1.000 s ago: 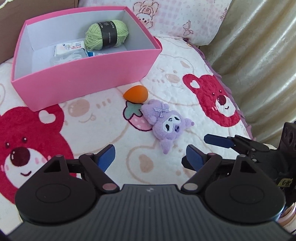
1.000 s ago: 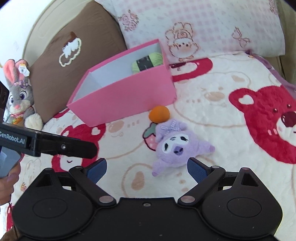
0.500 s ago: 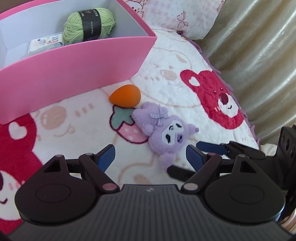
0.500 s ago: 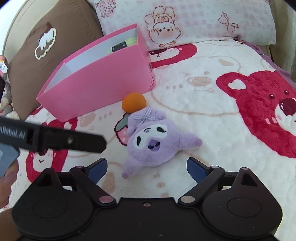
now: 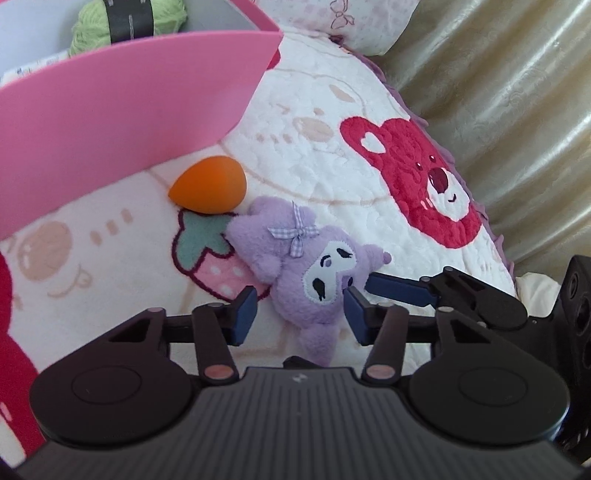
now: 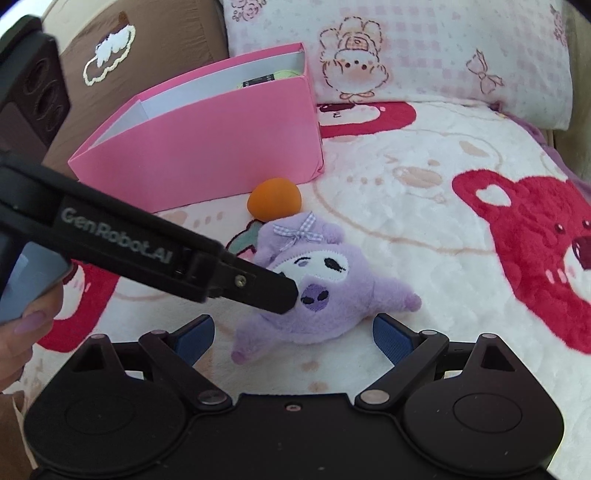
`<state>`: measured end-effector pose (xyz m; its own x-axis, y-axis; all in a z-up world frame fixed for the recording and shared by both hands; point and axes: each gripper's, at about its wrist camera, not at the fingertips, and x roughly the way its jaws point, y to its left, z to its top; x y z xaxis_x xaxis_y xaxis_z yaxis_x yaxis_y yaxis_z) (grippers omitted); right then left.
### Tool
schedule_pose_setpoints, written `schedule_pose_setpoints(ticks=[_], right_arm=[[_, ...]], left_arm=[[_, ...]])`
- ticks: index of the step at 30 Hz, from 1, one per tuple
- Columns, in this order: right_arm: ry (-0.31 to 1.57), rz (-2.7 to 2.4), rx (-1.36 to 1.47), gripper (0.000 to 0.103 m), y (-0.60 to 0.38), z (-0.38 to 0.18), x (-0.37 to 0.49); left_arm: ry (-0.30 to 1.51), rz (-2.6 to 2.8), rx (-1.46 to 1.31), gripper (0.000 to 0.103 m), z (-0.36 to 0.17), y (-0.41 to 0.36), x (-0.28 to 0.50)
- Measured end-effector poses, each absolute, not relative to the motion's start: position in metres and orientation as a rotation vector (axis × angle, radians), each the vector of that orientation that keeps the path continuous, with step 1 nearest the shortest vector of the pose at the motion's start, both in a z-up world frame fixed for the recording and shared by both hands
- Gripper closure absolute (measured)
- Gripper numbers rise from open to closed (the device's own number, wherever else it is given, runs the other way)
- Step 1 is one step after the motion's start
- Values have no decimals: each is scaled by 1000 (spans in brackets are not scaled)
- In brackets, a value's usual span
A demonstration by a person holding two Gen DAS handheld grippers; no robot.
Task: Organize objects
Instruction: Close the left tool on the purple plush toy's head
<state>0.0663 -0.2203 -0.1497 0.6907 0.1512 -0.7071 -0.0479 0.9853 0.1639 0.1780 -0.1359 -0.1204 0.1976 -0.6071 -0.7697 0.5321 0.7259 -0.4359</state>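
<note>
A purple plush toy (image 5: 310, 273) with a checked bow lies on the bear-print blanket; it also shows in the right wrist view (image 6: 317, 291). My left gripper (image 5: 299, 314) has its jaws partly closed around the plush's lower body, pads at both sides of it. My right gripper (image 6: 291, 336) is open, low behind the plush, with one blue finger (image 5: 399, 288) beside its head. An orange egg-shaped sponge (image 5: 208, 190) lies beside the plush, in front of the pink box (image 5: 122, 110). Green yarn (image 5: 127, 26) sits in the box.
A pink-checked pillow (image 6: 406, 55) and a brown cushion (image 6: 122, 66) stand behind the box. The bed edge and a beige curtain (image 5: 498, 110) lie to the right. A hand (image 6: 26, 332) holds the left gripper's handle.
My left gripper has moved forward and down over the plush and its jaws have narrowed around it. My right gripper has come closer to the plush and stays open.
</note>
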Motion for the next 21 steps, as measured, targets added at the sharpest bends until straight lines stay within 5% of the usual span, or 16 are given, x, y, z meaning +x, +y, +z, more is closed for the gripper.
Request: schedule_pose_setpoints(ticks=[3,14,21], right_arm=[[793,109,62,8,-214,-152,64],[778,73,44,10,-215,-150,58],[791,44,121,12,-229,-145,56]], left_arm=[[1145,-816,-119,66,-126,-137,181],[1277,-881,-265,66,-132,-139,183],[1171,-801,-127,61,-110,-118,177]])
